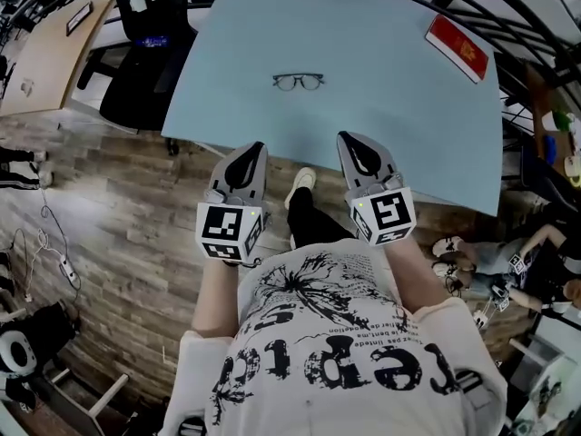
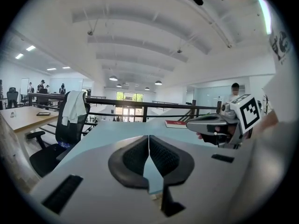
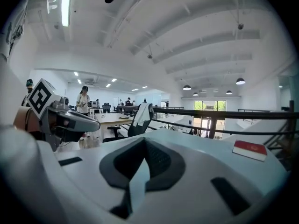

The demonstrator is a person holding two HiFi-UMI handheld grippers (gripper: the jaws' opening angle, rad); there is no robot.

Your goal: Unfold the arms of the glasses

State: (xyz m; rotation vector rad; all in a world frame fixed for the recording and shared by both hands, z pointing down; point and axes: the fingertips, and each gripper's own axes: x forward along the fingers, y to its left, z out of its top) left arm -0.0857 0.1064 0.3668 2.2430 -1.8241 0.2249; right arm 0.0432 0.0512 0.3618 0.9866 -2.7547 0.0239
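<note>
A pair of dark-framed glasses (image 1: 298, 82) lies on the pale blue table (image 1: 381, 125), lenses facing me, well beyond both grippers. My left gripper (image 1: 251, 150) hovers at the table's near edge, shut and empty. My right gripper (image 1: 349, 141) is level with it to the right, also shut with nothing in it. In the left gripper view the jaws (image 2: 149, 139) meet over the table, and the right gripper (image 2: 219, 125) shows at the right. In the right gripper view the jaws (image 3: 145, 143) are closed, and the left gripper (image 3: 60, 118) shows at the left. The glasses are hidden in both gripper views.
A red book (image 1: 457, 47) lies at the table's far right corner, also seen as a red book (image 3: 250, 150) in the right gripper view. A black office chair (image 1: 145, 53) with a white garment stands left of the table. A railing (image 2: 140, 107) runs behind the table.
</note>
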